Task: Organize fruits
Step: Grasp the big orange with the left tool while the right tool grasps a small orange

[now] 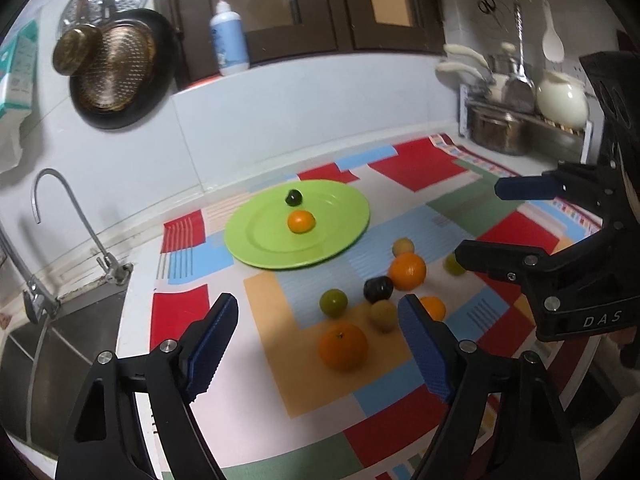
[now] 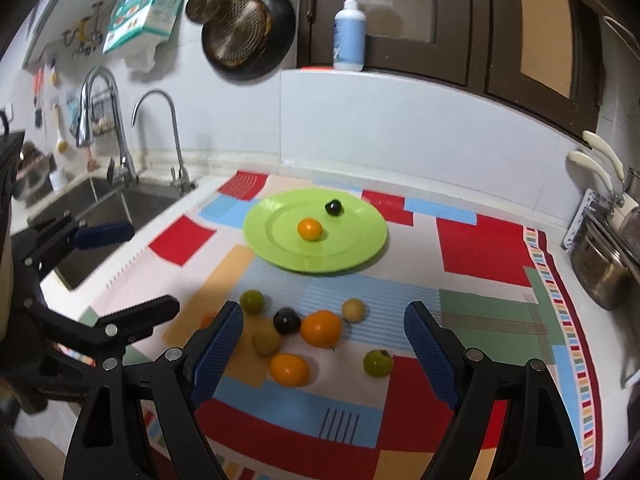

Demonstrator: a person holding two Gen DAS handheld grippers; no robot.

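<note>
The green plate (image 2: 280,256) sits on the tabletop (image 2: 480,248), which is covered by a cloth (image 2: 400,440) with red, blue, green and orange patches. Two fruits lie on the plate: a small orange (image 2: 310,229) near the middle and a dark round fruit (image 2: 333,207) behind it, a little apart.

More fruits lie loose on the cloth in front of the plate. There is a big orange (image 2: 321,328) with a dark fruit (image 2: 287,320) touching its left side. A pale yellow fruit (image 2: 353,309) sits just behind them. A green fruit (image 2: 252,301) is off to the left, and a yellow-green fruit (image 2: 265,339) is near the dark one. Another orange (image 2: 289,369) lies closer to the camera, and a green fruit with a stem (image 2: 378,363) is off to the right.

The right hand-held gripper (image 2: 324,344) hangs above the loose fruits with its blue fingers wide apart, grasping nothing. The left hand-held gripper (image 1: 318,334) is also spread wide and grasps nothing, above an orange (image 1: 343,346).

A sink (image 2: 104,216) with taps is at the left. A pan (image 2: 248,32) hangs on the wall and a white bottle (image 2: 350,36) stands on the ledge
</note>
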